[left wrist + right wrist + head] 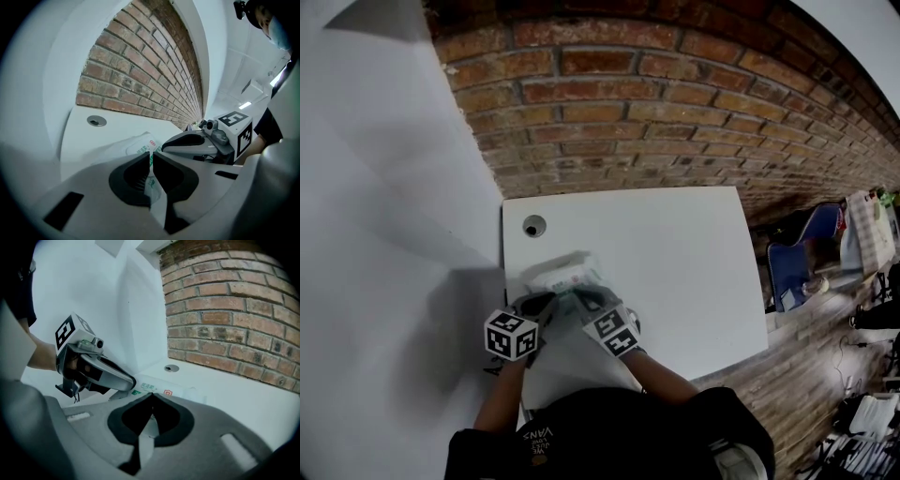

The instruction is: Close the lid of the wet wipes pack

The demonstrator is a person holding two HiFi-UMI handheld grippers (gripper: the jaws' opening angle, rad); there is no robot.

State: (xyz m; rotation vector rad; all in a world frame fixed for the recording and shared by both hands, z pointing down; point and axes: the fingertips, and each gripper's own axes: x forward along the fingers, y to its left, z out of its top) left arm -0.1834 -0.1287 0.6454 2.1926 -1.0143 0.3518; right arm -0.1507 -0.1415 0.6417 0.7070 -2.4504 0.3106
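The pack [570, 276] lies near the desk's [675, 253] left edge, towards the front, just ahead of both grippers. Your left gripper [151, 161] has its jaws narrow, pinching the pack's printed film edge between the pads. Your right gripper [151, 398] has its jaws together at the pack's near side; whether any film is caught there, you cannot tell. Expect the pack to be light, floppy and slick: it will likely slide or buckle if pushed. Only the lid should be stiff, and its position is too blurred to read. Steady the pack by the film edge and press on the lid's free rim.
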